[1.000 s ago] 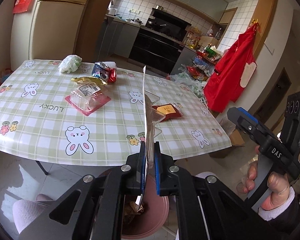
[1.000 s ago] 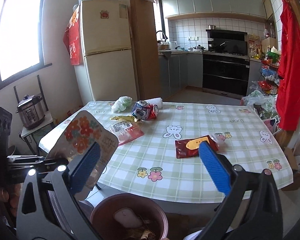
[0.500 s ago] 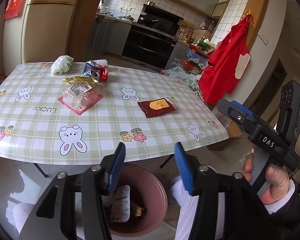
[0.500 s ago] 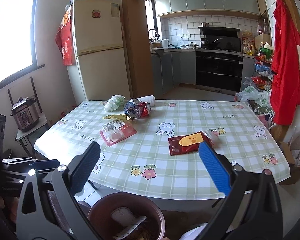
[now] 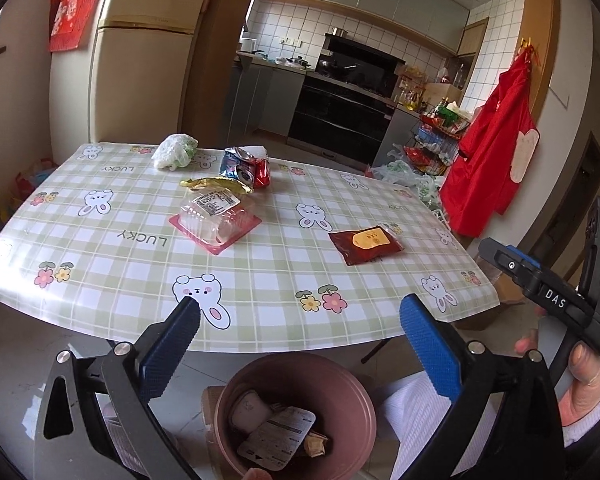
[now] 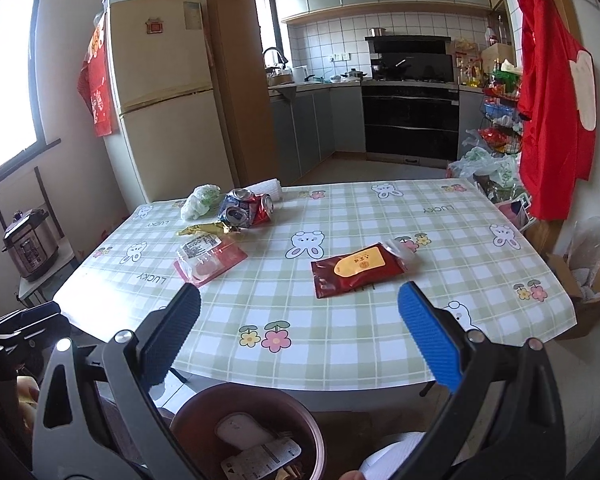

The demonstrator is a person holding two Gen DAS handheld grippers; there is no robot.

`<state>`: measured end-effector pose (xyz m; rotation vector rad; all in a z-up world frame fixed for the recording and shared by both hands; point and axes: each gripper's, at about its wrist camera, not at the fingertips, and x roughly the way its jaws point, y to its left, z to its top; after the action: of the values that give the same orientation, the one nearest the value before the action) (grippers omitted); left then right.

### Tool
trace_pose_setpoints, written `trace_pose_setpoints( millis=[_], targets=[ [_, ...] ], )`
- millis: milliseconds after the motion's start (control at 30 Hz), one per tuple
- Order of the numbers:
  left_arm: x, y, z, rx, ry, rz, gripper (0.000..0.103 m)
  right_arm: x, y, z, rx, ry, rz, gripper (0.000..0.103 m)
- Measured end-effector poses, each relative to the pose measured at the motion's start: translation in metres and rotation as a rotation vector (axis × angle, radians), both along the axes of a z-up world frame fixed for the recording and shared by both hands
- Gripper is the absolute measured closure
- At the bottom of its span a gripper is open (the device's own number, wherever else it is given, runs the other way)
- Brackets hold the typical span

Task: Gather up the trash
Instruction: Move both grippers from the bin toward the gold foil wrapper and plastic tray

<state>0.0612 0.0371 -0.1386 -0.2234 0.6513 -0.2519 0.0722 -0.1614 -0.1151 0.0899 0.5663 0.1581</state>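
My left gripper (image 5: 300, 306) hangs over the pink bin (image 5: 228, 392) at the table's near edge, its jaws opening wide with nothing between them. A flat printed packet (image 5: 278, 436) lies in the bin on other scraps. My right gripper (image 6: 300, 294) is open and empty, above the same bin (image 6: 188, 412). On the table lie a dark red packet (image 6: 360, 270), a clear plastic tray on a pink base (image 6: 210, 256), a gold wrapper (image 5: 220, 184), crushed cans (image 6: 246, 208) and a crumpled white-green bag (image 6: 200, 200).
The checked tablecloth (image 5: 260, 280) overhangs the near edge above the bin. A hand (image 5: 584, 364) holds the right gripper's handle at the far right. A fridge (image 6: 160, 100) stands behind the table, and a cardboard box (image 6: 592, 280) sits on the floor at right.
The left gripper held a flat flowered packet upright a second ago. Its jaws have spread apart and the packet now lies in the bin. The right gripper has dipped slightly.
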Motion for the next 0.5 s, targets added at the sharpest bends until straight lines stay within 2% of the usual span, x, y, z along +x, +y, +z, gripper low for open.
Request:
trace_pose_setpoints(
  millis=[167, 333, 433, 500],
  targets=[
    [0.007, 0.009, -0.007, 0.065, -0.014, 0.044, 0.005, 0.015, -0.007, -0.015, 0.010, 0.053, 0.012, 0.005],
    [0.019, 0.017, -0.008, 0.061, -0.062, 0.010, 0.005, 0.033, -0.013, -0.029, 0.046, 0.090, 0.013, 0.005],
    [0.032, 0.021, -0.013, 0.125, -0.061, 0.032, 0.005, 0.045, -0.009, -0.035, 0.009, 0.128, 0.035, 0.005],
    [0.043, 0.029, -0.018, 0.117, -0.038, 0.039, 0.005, 0.052, -0.007, -0.041, -0.012, 0.141, 0.028, 0.005]
  ],
)
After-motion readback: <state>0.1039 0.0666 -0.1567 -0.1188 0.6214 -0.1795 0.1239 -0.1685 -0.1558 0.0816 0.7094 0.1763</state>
